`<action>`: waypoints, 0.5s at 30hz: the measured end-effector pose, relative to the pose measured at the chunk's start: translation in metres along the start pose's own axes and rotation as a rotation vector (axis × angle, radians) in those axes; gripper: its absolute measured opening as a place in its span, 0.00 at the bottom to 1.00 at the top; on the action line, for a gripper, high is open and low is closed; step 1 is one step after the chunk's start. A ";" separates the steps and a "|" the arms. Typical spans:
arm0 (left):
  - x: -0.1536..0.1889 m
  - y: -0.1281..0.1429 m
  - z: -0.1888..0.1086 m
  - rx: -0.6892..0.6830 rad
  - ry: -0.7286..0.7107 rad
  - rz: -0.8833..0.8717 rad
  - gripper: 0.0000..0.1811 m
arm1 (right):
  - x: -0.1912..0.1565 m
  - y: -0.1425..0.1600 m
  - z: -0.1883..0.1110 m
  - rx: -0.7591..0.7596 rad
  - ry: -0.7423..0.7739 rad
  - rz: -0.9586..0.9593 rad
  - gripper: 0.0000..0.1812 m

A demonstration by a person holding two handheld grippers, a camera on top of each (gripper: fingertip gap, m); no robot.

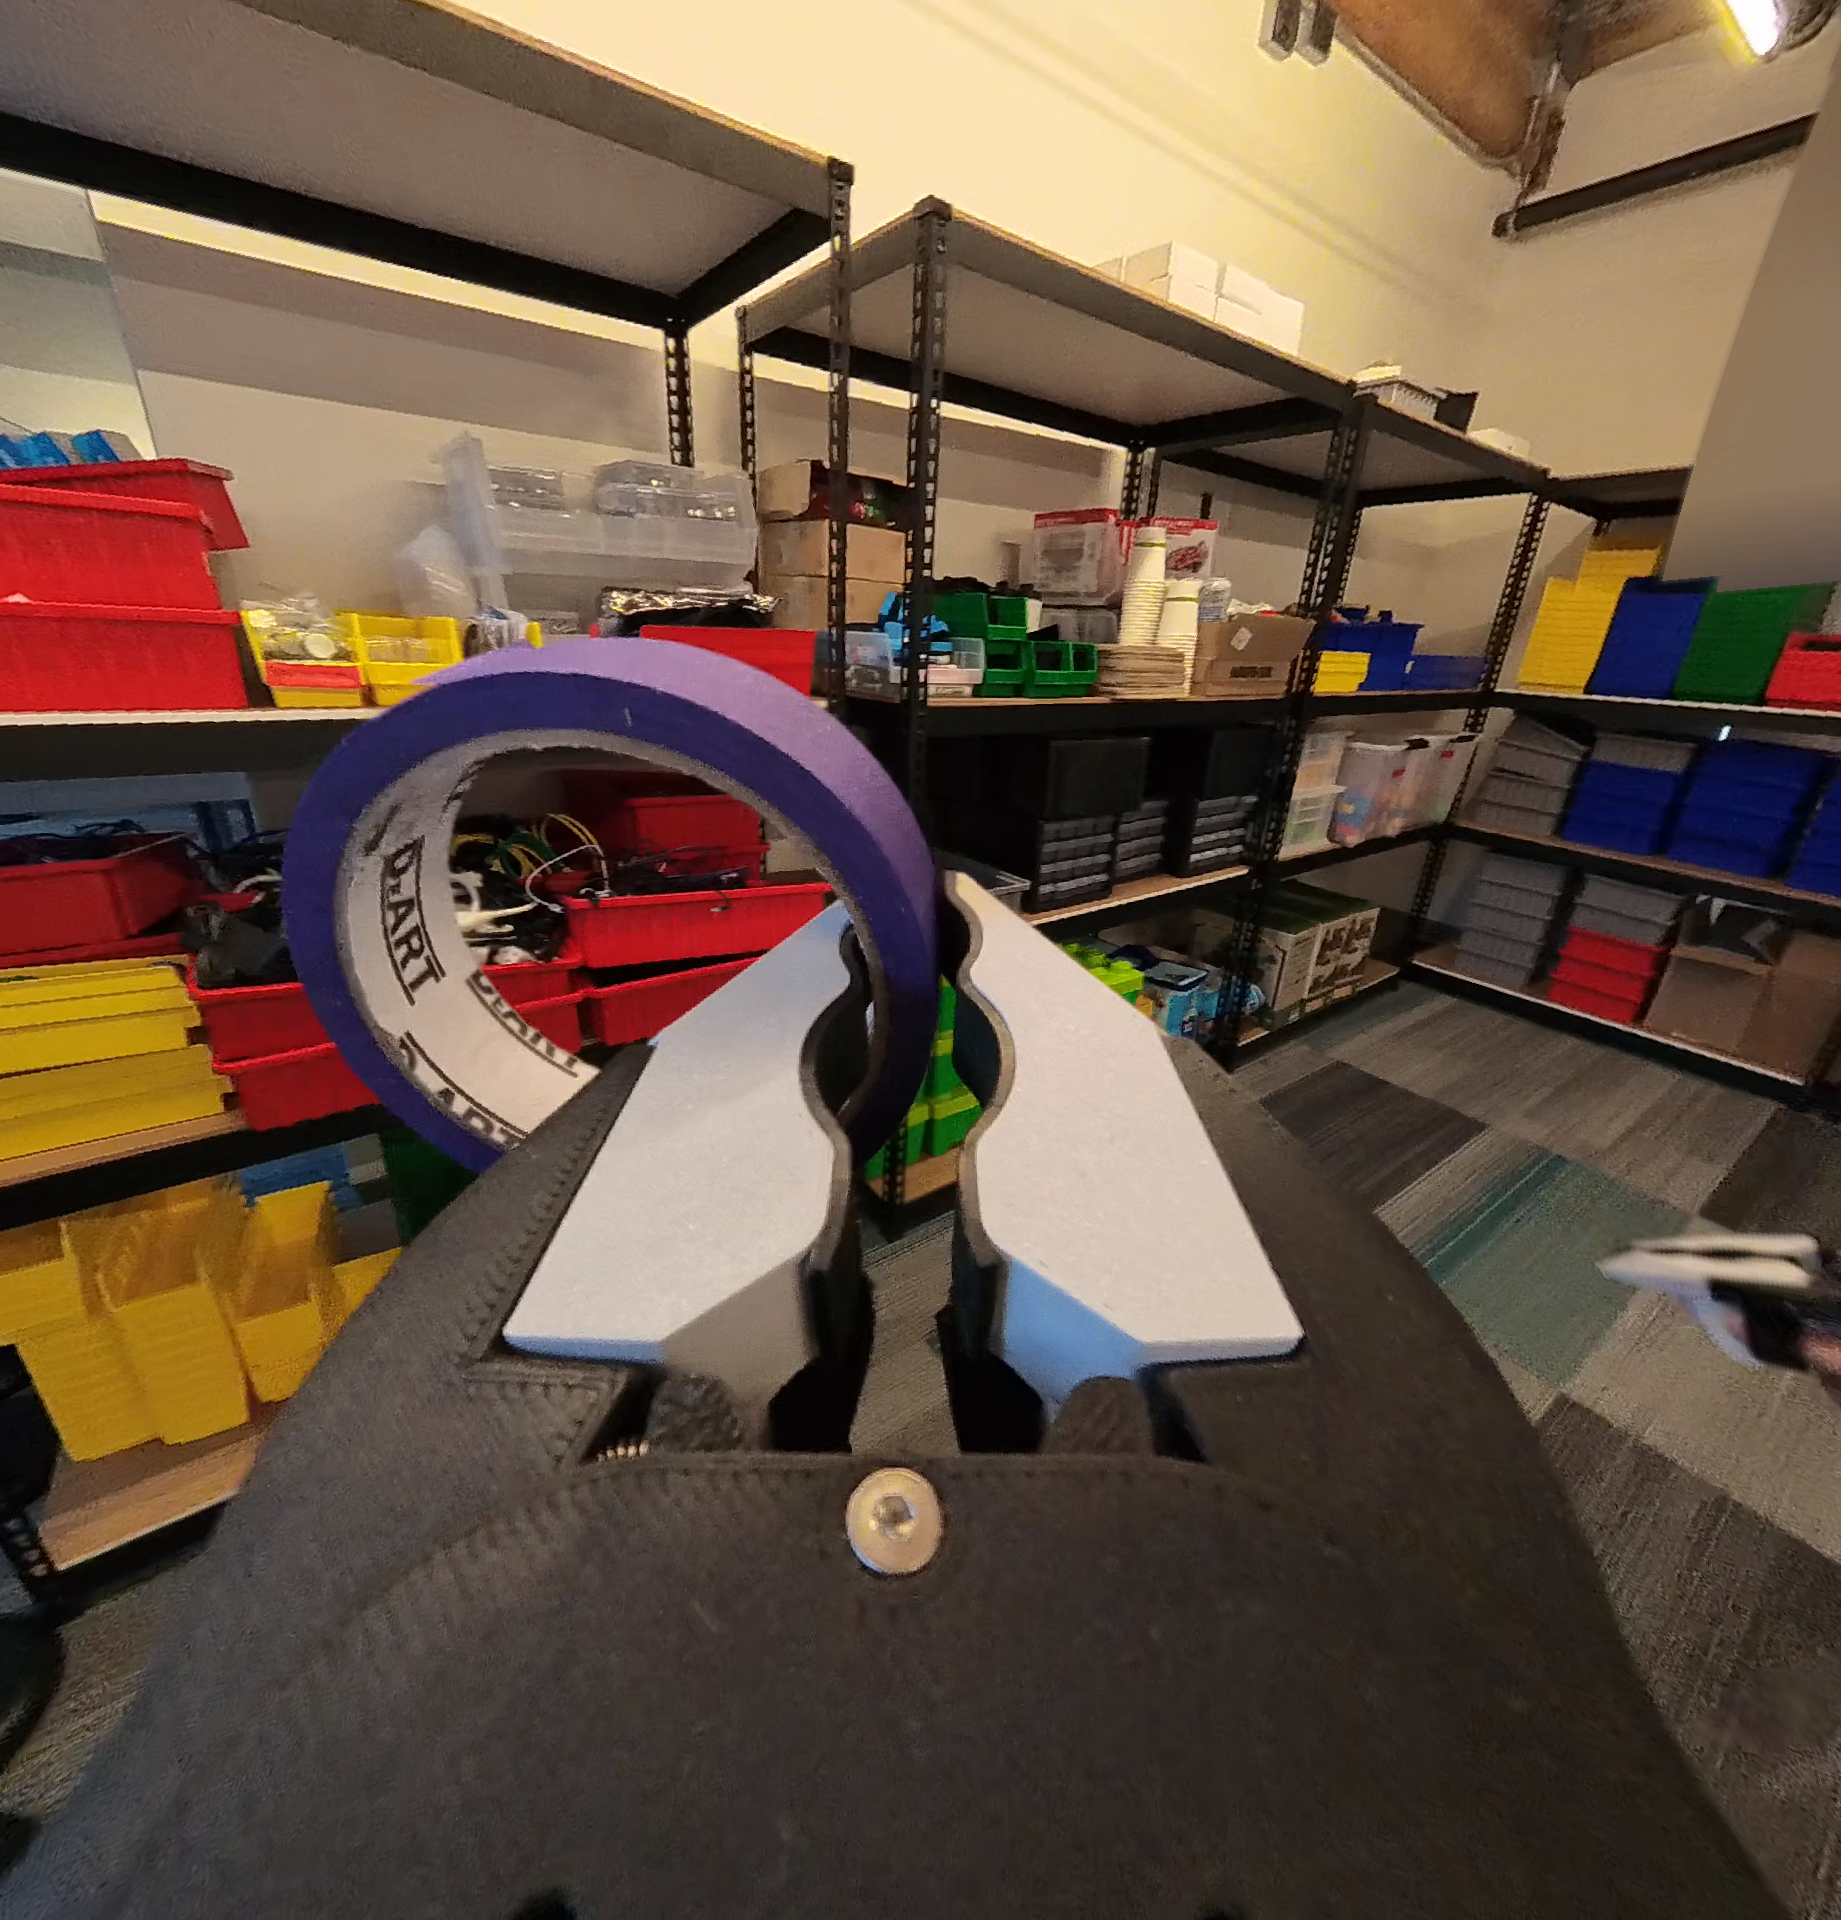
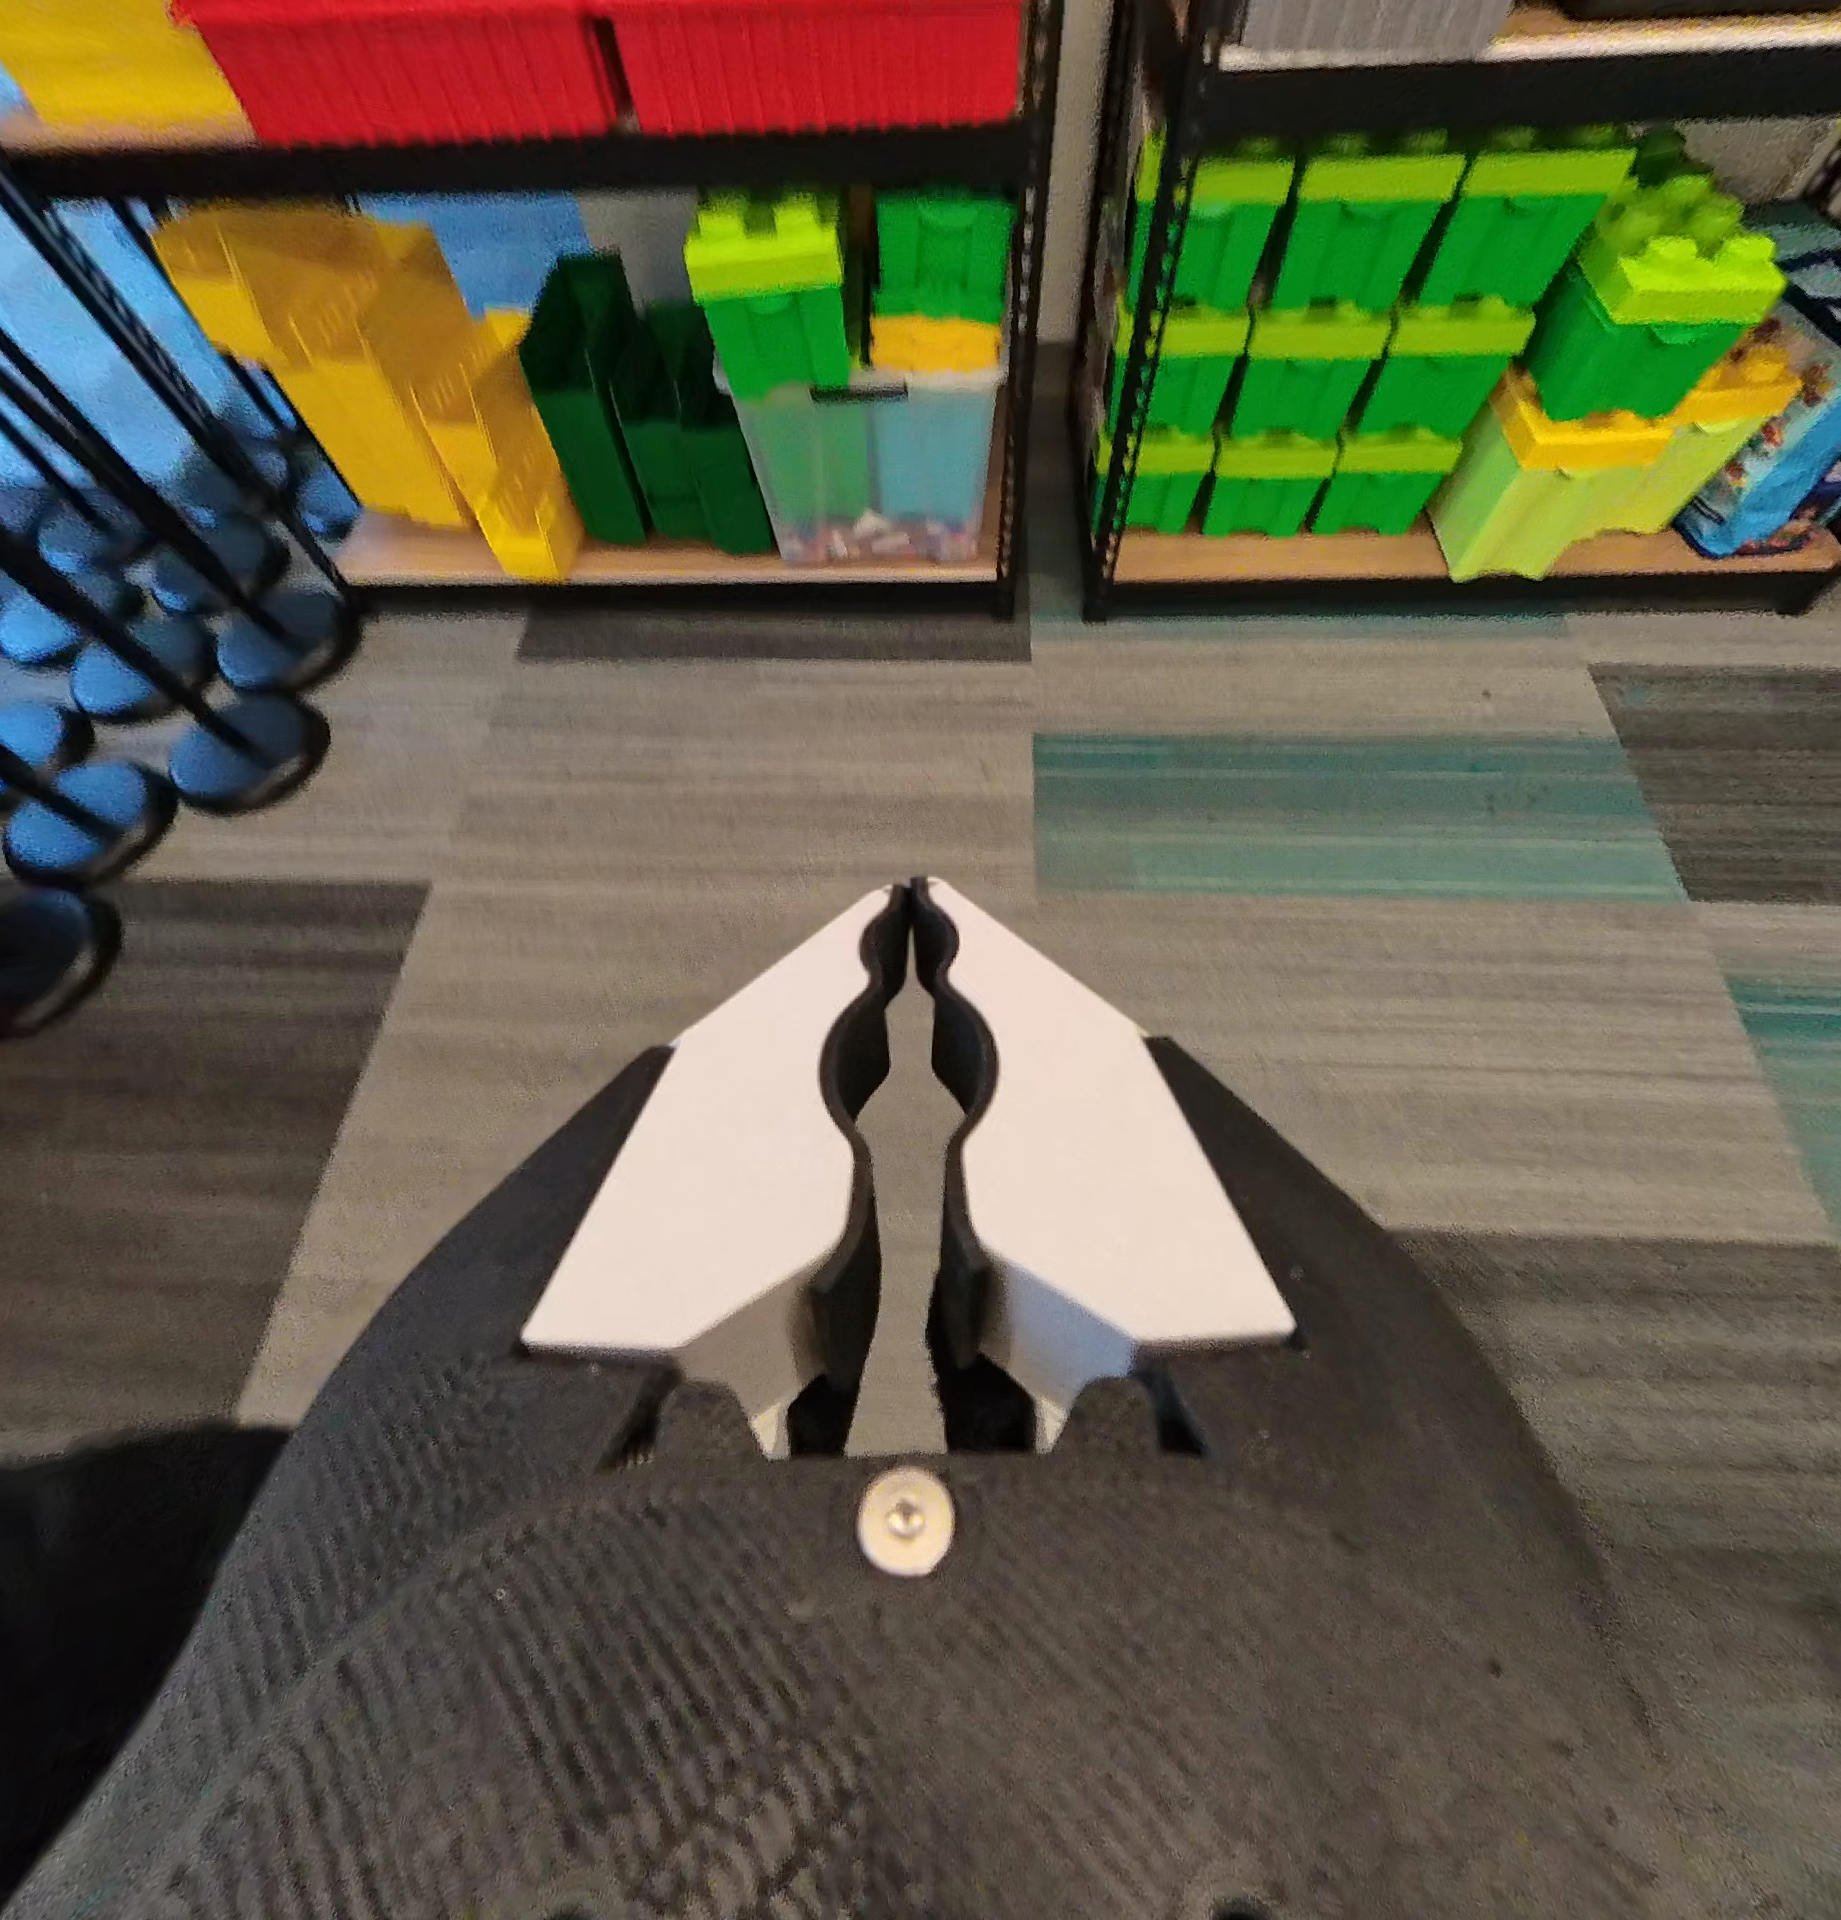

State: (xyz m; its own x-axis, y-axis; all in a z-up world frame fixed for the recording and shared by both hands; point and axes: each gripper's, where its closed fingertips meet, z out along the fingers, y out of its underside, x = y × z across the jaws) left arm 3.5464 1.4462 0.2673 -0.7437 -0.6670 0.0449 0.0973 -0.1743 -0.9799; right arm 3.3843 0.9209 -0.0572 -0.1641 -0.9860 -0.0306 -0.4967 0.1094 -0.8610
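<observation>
A roll of purple tape (image 1: 604, 894) stands on edge in the air in front of me, its white inner core facing left. My left gripper (image 1: 911, 914) pinches the roll's right side: one grey finger (image 1: 729, 1091) sits inside the ring, the other outside, closed on the band. Behind it, black metal shelves (image 1: 931, 499) hold red, yellow, blue and green bins. My right gripper (image 2: 914, 891) holds nothing; its fingertips meet at the tip, above grey and teal carpet (image 2: 1311, 821). Beyond it, low shelves (image 2: 1020, 312) carry green and yellow block-shaped boxes.
</observation>
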 end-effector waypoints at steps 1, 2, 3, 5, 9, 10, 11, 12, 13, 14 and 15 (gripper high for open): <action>0.013 0.002 -0.003 0.006 0.001 -0.008 0.04 | 0.013 0.021 -0.024 -0.029 0.013 -0.020 0.00; 0.025 0.004 -0.005 0.011 -0.001 -0.011 0.04 | 0.028 0.045 -0.049 -0.060 0.037 -0.034 0.00; 0.036 0.006 -0.008 0.015 -0.008 -0.011 0.04 | 0.043 0.067 -0.072 -0.091 0.061 -0.035 0.00; 0.058 0.010 -0.012 0.004 -0.010 -0.023 0.04 | 0.068 0.108 -0.115 -0.149 0.106 0.005 0.00; 0.099 0.007 -0.024 -0.070 0.055 0.037 0.04 | 0.105 0.159 -0.177 -0.159 0.213 0.104 0.00; 0.104 0.005 -0.027 -0.078 0.056 0.058 0.04 | 0.109 0.170 -0.183 -0.160 0.228 0.136 0.00; 0.109 0.002 -0.030 -0.079 0.059 0.060 0.04 | 0.110 0.181 -0.186 -0.164 0.235 0.167 0.00; 0.114 -0.002 -0.033 -0.073 0.067 0.048 0.04 | 0.108 0.190 -0.184 -0.168 0.237 0.192 0.00; 0.118 -0.006 -0.036 -0.065 0.077 0.033 0.04 | 0.103 0.196 -0.181 -0.171 0.231 0.211 0.00; 0.123 -0.008 -0.039 -0.062 0.082 0.026 0.04 | 0.096 0.200 -0.174 -0.173 0.214 0.226 0.00; 0.126 -0.010 -0.042 -0.067 0.084 0.032 0.04 | 0.087 0.201 -0.166 -0.175 0.190 0.232 0.00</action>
State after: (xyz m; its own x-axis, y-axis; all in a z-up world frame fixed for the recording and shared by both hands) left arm 3.4237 1.3944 0.2742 -0.7939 -0.6080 -0.0008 0.0796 -0.1026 -0.9915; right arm 3.1286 0.8779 -0.1483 -0.4375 -0.8930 -0.1059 -0.5635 0.3640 -0.7416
